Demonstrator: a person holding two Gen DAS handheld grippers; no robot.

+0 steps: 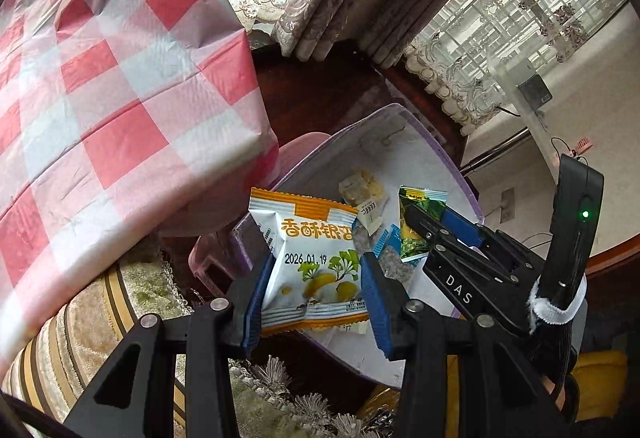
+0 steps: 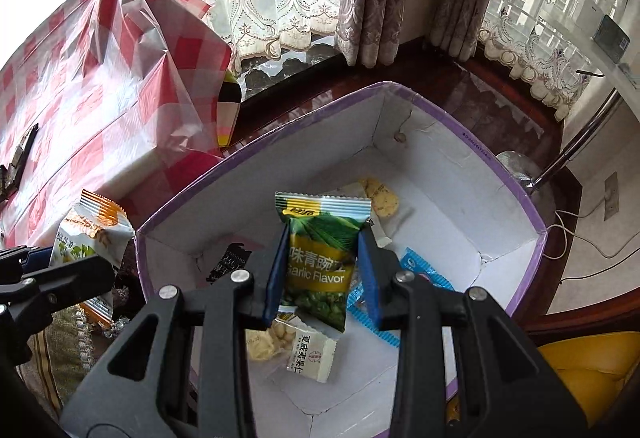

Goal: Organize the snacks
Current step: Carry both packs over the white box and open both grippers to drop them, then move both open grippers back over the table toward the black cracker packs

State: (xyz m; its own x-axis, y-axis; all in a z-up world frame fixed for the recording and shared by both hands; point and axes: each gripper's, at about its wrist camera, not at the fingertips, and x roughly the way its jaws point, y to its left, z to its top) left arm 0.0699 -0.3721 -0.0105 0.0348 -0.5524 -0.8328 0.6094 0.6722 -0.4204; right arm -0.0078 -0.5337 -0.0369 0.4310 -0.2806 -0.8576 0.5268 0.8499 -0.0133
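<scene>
Mid-task: a few packets already lie in the purple-rimmed box (image 2: 516,193). Left gripper (image 1: 312,302) clamps the orange ginkgo packet (image 1: 312,258) at the box's near-left edge; right gripper (image 2: 322,282) clamps the green pea packet (image 2: 320,262) over the box. Both still need dropping in.

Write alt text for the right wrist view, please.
The right gripper holds a green snack packet above a white box with a purple rim, where several small packets lie. At far left, the left gripper holds an orange and white packet.
</scene>
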